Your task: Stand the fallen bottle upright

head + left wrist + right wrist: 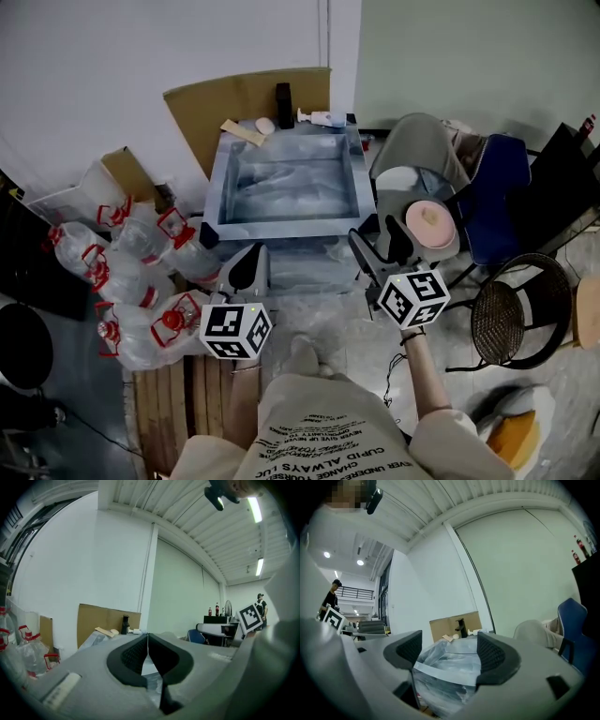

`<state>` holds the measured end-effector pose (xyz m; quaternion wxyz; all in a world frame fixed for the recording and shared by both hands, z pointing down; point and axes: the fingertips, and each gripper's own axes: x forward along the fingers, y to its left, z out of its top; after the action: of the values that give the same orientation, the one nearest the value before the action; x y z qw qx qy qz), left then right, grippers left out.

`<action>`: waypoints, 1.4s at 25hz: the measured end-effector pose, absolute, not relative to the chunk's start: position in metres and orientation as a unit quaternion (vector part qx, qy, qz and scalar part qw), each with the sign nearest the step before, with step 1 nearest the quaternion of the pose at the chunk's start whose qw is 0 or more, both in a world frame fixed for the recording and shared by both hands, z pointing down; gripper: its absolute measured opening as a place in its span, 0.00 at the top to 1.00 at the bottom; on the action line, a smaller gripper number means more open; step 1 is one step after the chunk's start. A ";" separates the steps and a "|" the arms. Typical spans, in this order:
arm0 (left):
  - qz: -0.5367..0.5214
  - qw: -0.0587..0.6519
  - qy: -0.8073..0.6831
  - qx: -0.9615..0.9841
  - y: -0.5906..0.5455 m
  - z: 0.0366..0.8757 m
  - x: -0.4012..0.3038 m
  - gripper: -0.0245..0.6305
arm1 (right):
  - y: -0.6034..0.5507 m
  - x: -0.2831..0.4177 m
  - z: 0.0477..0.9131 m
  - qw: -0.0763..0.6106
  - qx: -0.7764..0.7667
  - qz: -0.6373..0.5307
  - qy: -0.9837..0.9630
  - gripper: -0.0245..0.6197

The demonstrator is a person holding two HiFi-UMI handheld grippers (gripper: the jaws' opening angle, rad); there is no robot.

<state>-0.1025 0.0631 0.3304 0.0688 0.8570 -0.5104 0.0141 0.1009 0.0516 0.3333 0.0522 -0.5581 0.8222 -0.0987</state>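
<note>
Bottle down behind the basin, both tools well short of it

On the back ledge of the plastic-wrapped basin (281,232) a small white bottle (321,118) lies on its side, just right of the black faucet (284,105). Both tools are held level before the basin's near edge, well apart from the bottle. The left hand-held gripper (246,267) (147,635) has its pads pressed together on nothing. The right hand-held gripper (377,236) (449,644) stands spread wide and empty. Clear jugs (141,281) with red caps are heaped at the left.

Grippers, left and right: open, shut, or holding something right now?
Grey left gripper: shut, nothing between its jaws.
Grey right gripper: open wide, holding nothing.
</note>
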 end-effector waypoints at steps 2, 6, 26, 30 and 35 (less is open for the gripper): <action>0.016 0.070 -0.510 0.857 0.054 0.333 -0.100 0.92 | 0.043 0.102 0.335 0.052 -0.556 -0.101 0.823 0.42; 0.018 0.070 -0.505 0.860 0.030 0.334 -0.092 0.92 | 0.020 0.108 0.334 0.049 -0.557 -0.097 0.824 0.42; 0.032 0.100 -0.472 0.875 -0.156 0.350 -0.060 0.92 | -0.168 0.112 0.349 -0.002 -0.552 -0.106 0.827 0.42; 0.039 0.103 -0.463 0.879 -0.187 0.356 -0.053 0.92 | -0.202 0.115 0.356 -0.012 -0.552 -0.105 0.827 0.42; 0.048 0.108 -0.449 0.886 -0.215 0.364 -0.041 0.92 | -0.235 0.118 0.364 -0.028 -0.551 -0.105 0.827 0.42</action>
<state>-0.0415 -0.2150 0.3645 0.1084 0.8858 -0.4487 0.0478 0.1185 -0.2347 0.3644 -0.0277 -0.5509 0.8275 -0.1051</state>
